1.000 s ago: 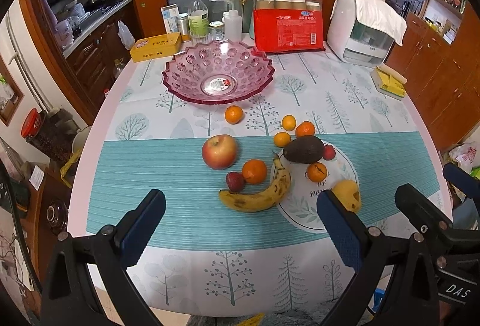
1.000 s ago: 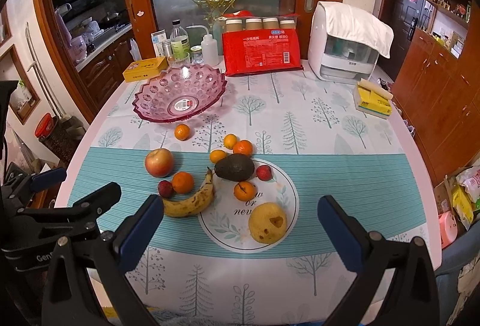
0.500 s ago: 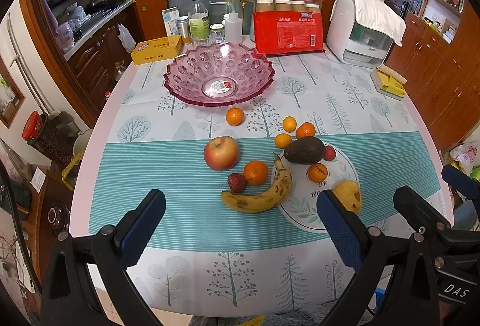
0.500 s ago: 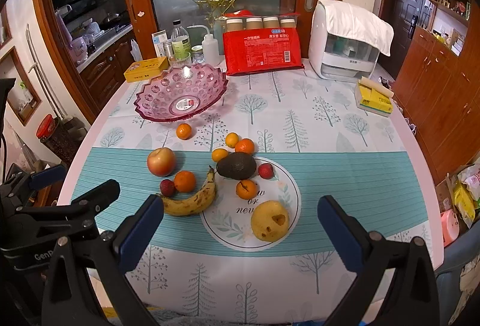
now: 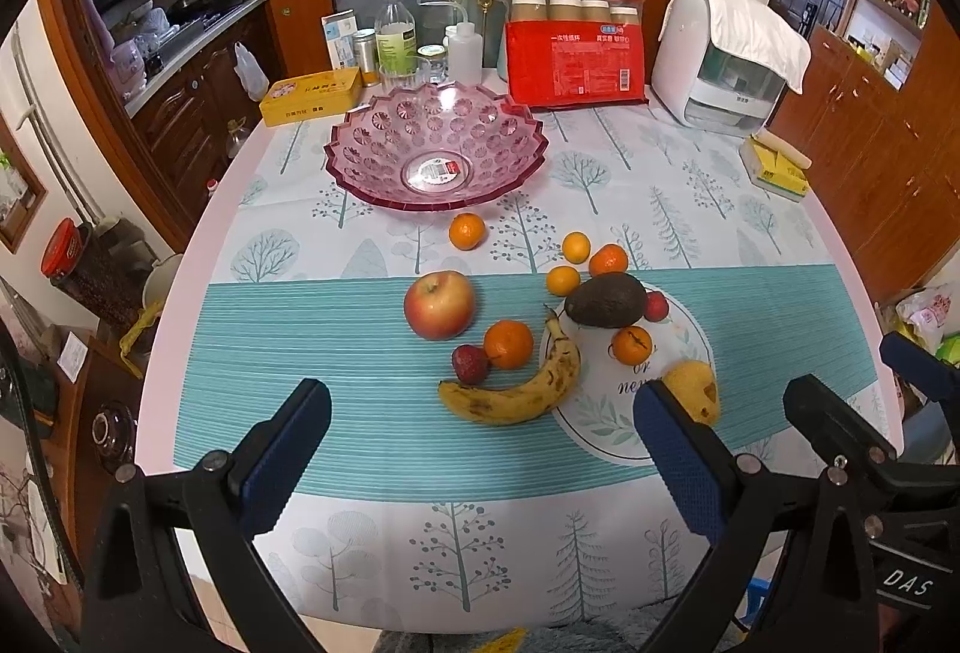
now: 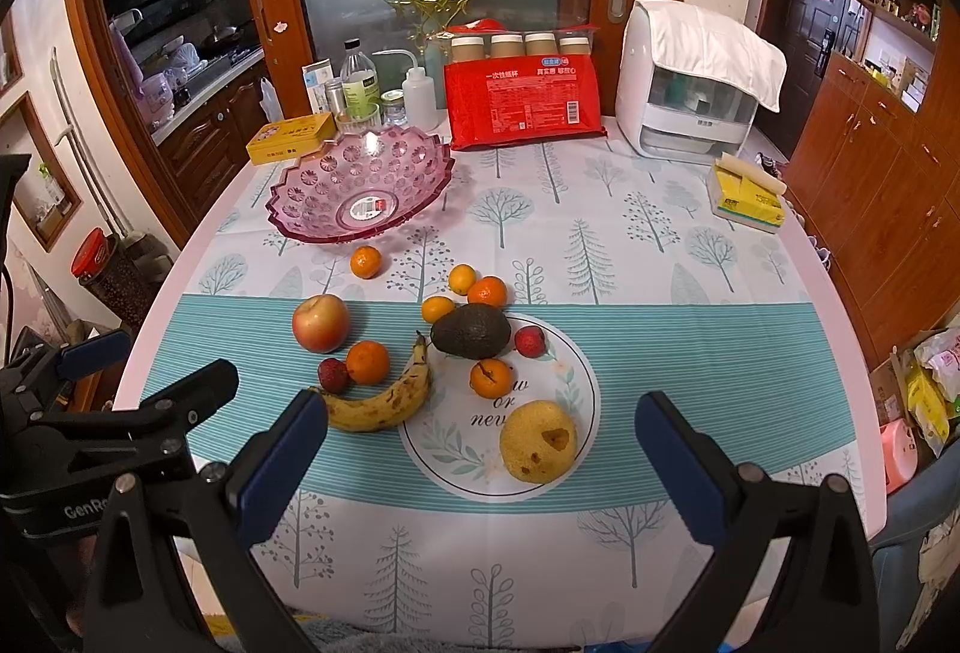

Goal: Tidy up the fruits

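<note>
— On the table (image 6: 690, 305), fruit sits loose below the empty pink bowl (image 5: 436, 155); left gripper (image 5: 480, 449) and right gripper (image 6: 480, 455) hover, jaws apart, holding nothing.
— Risk?
— Nudged round fruit may roll; the yellow fruit (image 6: 538, 442) looks possibly bruised, squeezing could split it

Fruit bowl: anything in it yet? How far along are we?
Nothing done: the pink glass bowl holds no fruit. Nothing in hand: left gripper and right gripper are both open above the near table edge. Left: apple, banana, avocado, yellow pear, oranges, small red fruits.
</note>
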Demonstrator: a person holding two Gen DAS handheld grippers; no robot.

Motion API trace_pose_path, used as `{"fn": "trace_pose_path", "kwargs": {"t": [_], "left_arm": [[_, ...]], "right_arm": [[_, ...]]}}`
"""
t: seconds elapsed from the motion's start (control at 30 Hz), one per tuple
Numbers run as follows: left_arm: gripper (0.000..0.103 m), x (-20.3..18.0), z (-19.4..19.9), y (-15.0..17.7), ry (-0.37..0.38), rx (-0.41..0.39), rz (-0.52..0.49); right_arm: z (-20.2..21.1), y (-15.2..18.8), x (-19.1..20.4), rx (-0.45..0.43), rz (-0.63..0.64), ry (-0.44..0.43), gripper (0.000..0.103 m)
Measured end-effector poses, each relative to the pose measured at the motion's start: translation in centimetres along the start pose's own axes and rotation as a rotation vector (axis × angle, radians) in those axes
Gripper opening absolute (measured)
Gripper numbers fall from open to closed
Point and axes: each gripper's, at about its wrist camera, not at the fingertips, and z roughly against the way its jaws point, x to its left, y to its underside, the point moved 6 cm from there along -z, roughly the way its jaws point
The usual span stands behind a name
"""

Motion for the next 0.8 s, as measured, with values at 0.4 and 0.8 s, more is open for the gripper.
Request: {"fn": "trace_pose_path", "kwargs": {"t": [0.4,0.8], "left_arm": [[0.101,0.0,-0.12,0.19,-0.001,-0.001,0.001],[0.101,0.22,-0.33,0.35,-0.009,0.004,-0.002]], "right_arm": [[-0.09,-0.05,-0.03,0.0,0.002,0.0,0.103],[-0.23,0.06,-0.27,0.005,0.001,-0.004,0.103]]}}
